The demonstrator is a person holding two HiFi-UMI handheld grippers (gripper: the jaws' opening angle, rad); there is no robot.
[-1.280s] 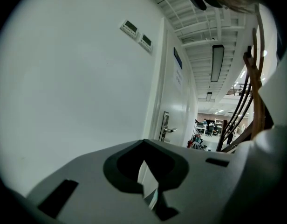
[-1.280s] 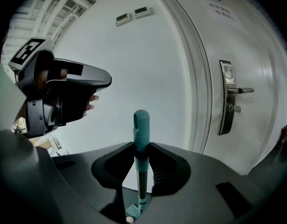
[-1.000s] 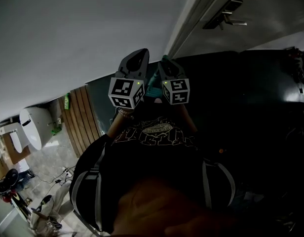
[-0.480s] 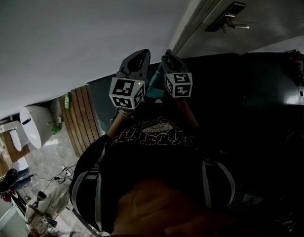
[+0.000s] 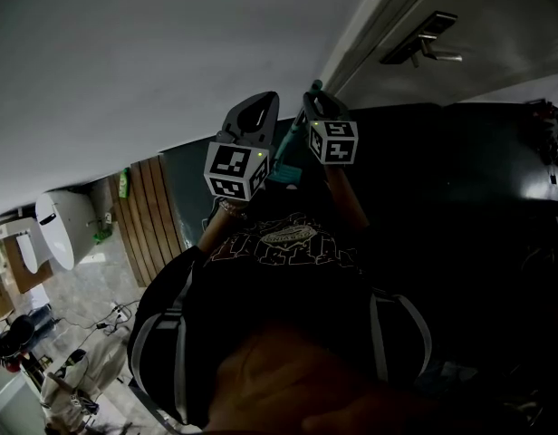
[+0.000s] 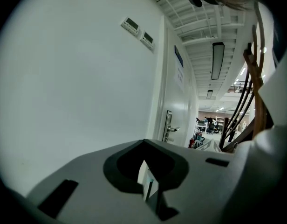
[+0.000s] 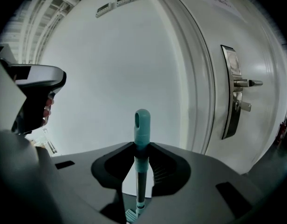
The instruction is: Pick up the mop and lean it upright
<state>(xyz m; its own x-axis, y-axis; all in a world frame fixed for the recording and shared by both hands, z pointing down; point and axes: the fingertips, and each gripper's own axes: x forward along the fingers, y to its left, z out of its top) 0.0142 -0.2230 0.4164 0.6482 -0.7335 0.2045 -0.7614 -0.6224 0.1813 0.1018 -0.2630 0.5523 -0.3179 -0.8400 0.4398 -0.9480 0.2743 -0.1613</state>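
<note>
The mop handle (image 7: 142,120) is a dark pole with a teal cap and a hanging hole, and it stands upright in the right gripper view, close to the white wall. My right gripper (image 7: 141,171) is shut on it, with the pole running down between the jaws. In the head view the right gripper (image 5: 313,93) reaches toward the door frame, and a teal part of the mop (image 5: 286,157) shows just below the two marker cubes. My left gripper (image 5: 252,116) hangs beside it at the left. Its jaws (image 6: 148,181) stand almost together with nothing gripped.
A white wall (image 5: 170,53) fills the space ahead. To its right is a white door (image 7: 260,41) with a metal lever handle (image 7: 239,94) (image 5: 424,45). A toilet (image 5: 62,229) and wooden slats (image 5: 152,211) lie at the lower left. A corridor (image 6: 213,125) runs beyond.
My right gripper has moved up and to the right with the mop handle, nearer the door frame. The left gripper has hardly moved.
</note>
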